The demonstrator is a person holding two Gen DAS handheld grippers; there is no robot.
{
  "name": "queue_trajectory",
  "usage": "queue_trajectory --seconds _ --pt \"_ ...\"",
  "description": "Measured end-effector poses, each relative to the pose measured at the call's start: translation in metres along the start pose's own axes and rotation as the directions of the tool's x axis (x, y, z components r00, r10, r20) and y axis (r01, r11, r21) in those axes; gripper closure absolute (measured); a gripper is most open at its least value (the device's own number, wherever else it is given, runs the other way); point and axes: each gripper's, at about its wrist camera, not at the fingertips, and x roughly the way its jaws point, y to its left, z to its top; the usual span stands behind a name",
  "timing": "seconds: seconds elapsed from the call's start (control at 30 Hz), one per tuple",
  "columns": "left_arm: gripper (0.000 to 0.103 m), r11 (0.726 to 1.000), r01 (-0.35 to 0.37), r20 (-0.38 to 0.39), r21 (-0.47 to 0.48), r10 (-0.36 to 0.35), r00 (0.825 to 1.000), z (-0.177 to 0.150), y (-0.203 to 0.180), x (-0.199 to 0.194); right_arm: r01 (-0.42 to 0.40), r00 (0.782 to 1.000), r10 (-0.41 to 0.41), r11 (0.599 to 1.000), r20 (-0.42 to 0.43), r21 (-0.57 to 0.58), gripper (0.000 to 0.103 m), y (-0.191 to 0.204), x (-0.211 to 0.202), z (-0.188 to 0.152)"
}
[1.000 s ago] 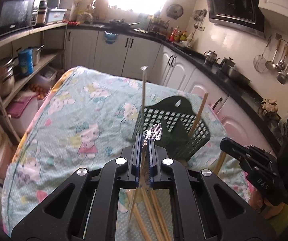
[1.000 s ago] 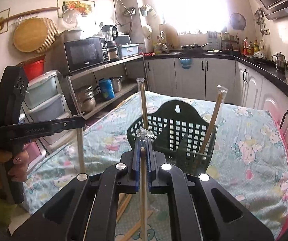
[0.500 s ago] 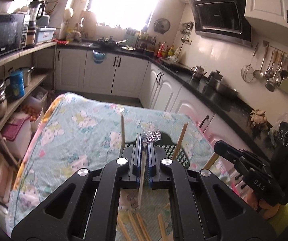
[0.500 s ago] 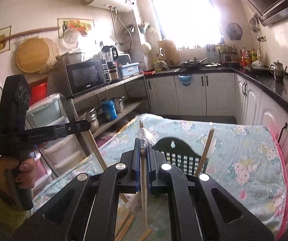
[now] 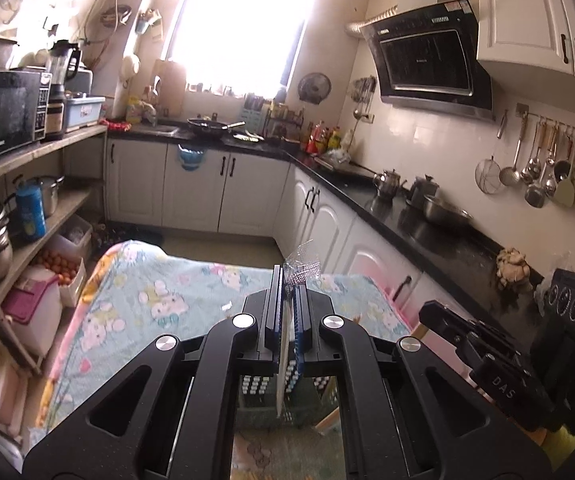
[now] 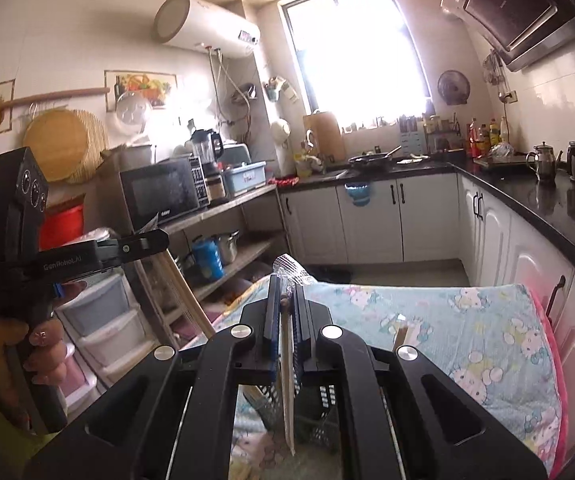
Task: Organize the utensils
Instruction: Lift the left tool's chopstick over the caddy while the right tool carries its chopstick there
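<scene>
My left gripper (image 5: 287,280) is shut on a pale chopstick (image 5: 283,364) in a clear crinkled wrapper, which hangs down between the jaws. My right gripper (image 6: 285,284) is shut on a second wrapped chopstick (image 6: 287,384) the same way. Both are held high above the dark green slotted basket (image 6: 321,408), which shows only through the gaps under the fingers (image 5: 249,390). Another chopstick (image 6: 401,334) stands in the basket. In the right wrist view the left gripper (image 6: 143,242) is at the left, its chopstick (image 6: 185,296) slanting down.
The table wears a light blue cartoon cloth (image 5: 147,300) with a pink edge (image 6: 547,320). Open shelves with a microwave (image 5: 3,116) and pots stand to the left. White cabinets under a black counter (image 5: 427,232) run along the right. A hand (image 6: 43,344) grips the left handle.
Both grippers have risen and tipped up with their chopsticks still gripped. The basket has slid from mid-frame to below the fingers, and loose chopsticks on the cloth have left view.
</scene>
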Motion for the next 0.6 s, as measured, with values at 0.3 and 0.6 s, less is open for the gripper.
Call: queue_trajectory --seconds 0.3,0.6 --pt "0.102 0.997 -0.045 0.019 -0.065 0.047 0.999 0.006 0.018 0.02 0.029 0.998 -0.029 1.0 0.048 -0.01 0.097 -0.007 0.005 0.01" --pt "0.102 0.994 -0.063 0.005 -0.091 0.064 0.998 -0.01 0.03 0.043 0.062 0.993 -0.065 0.997 0.094 0.035 0.097 -0.019 0.014 0.01"
